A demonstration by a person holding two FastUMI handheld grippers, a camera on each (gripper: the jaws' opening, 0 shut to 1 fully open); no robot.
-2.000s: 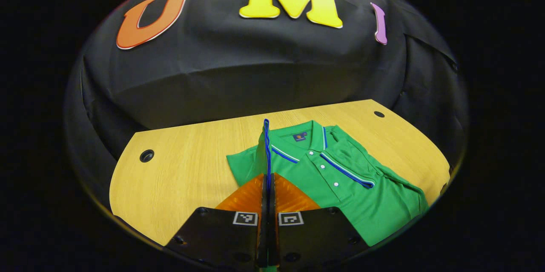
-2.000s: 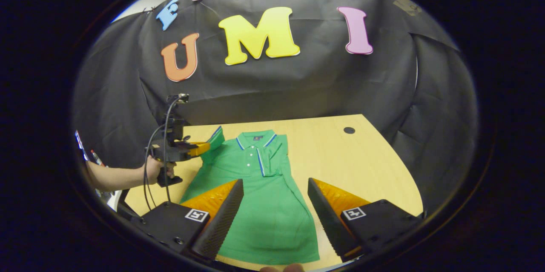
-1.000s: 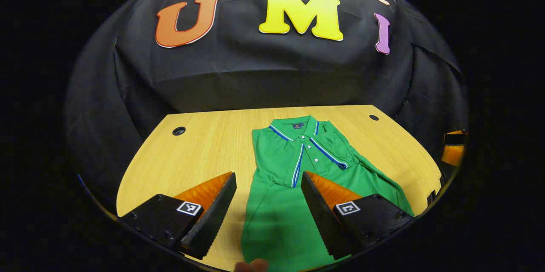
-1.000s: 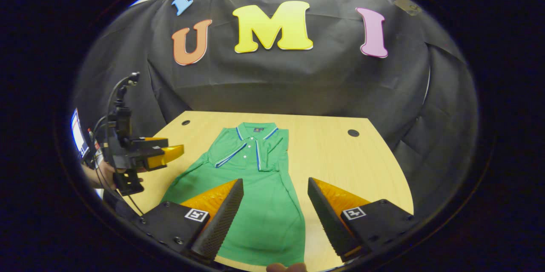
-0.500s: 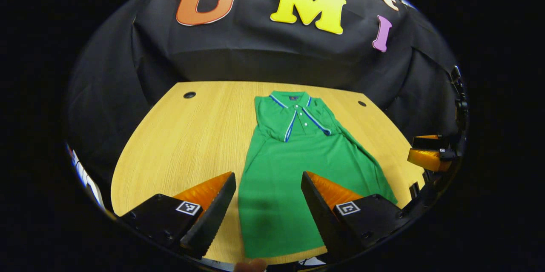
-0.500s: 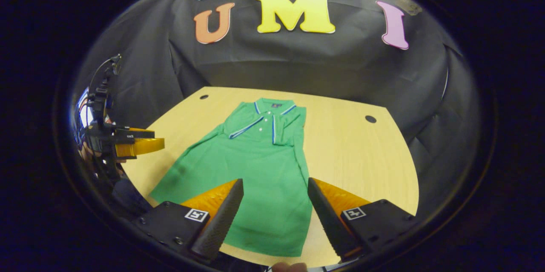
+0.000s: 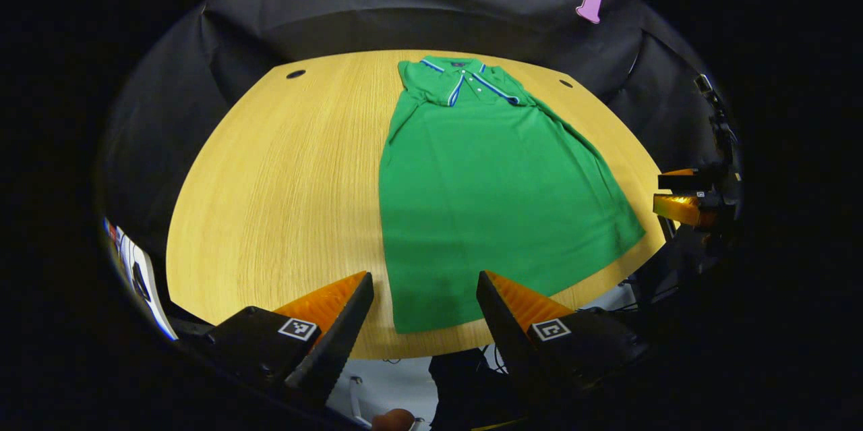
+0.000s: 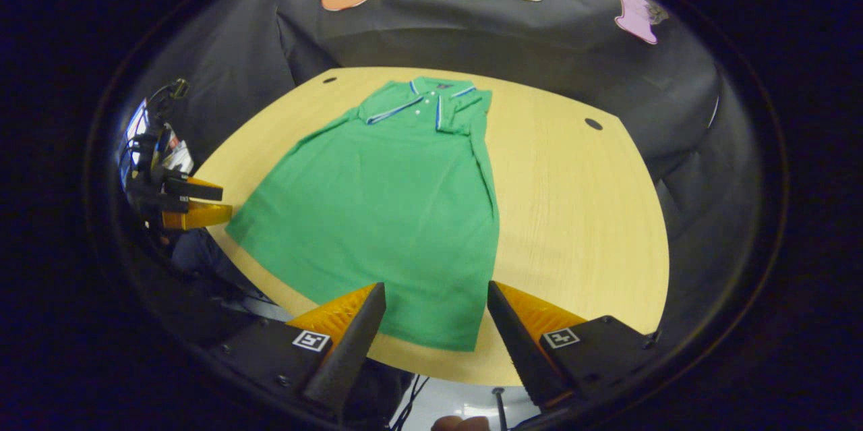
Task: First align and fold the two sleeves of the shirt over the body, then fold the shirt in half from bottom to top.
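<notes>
Both claws, left (image 7: 423, 306) & right (image 8: 436, 313), agape, empty above green shirt (image 7: 492, 181) hem.

Polo shirt (image 7: 499, 195) was bright green, plain body. Collar (image 7: 450, 67) green, edged with blue and white stripes; sleeve cuffs (image 8: 391, 111) carried same blue-and-white trim. Placket buttons (image 8: 421, 107) white. Small dark label sat inside neck. Table (image 7: 270, 175) was pale yellow wood with fine straight grain; two cable holes (image 7: 295, 73) dark. Booth wall cloth (image 8: 472, 33) black. Gripper bodies were black, each bearing small black-and-white square marker (image 7: 299, 328).
</notes>
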